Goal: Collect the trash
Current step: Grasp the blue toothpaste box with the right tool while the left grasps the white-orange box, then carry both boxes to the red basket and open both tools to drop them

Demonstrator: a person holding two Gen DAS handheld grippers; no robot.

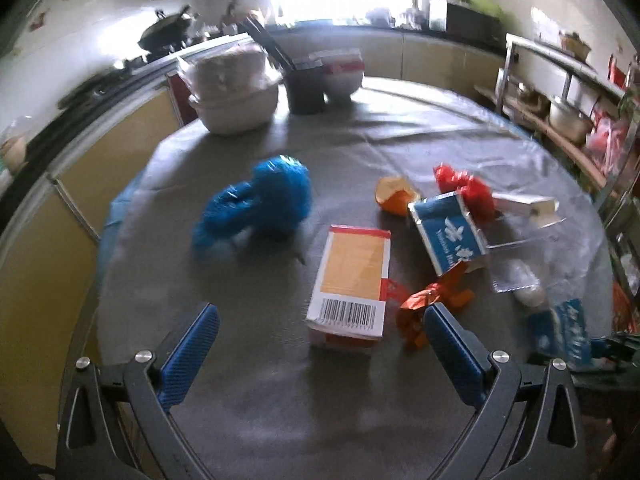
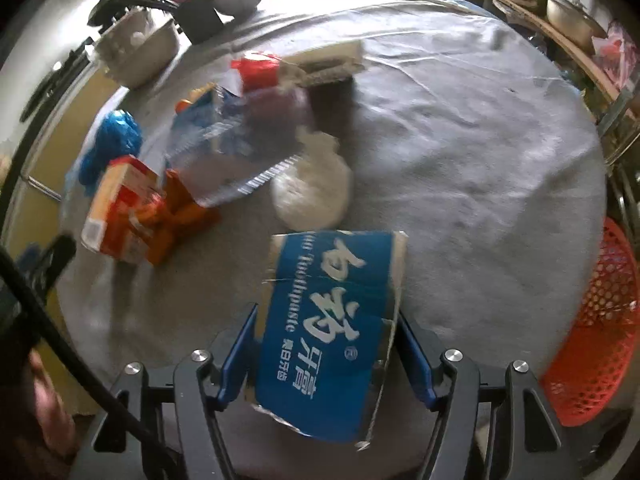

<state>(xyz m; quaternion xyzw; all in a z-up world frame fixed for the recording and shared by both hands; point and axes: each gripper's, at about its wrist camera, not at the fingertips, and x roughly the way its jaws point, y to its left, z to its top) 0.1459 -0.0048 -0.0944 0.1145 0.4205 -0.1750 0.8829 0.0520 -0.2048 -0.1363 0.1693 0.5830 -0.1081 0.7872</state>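
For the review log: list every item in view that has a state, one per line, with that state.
left gripper: open, empty, above the table.
right gripper: blue pads against the blue toothpaste box, torn open.
orange carton: lying flat, closed.
blue plastic bag: crumpled.
orange peel: empty shell.
orange wrapper: crumpled.
red basket: beside the table; contents unclear.

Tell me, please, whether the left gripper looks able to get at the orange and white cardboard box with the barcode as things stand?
Probably yes: the left gripper is open, and the orange and white cardboard box lies just ahead between its fingers with nothing on top.
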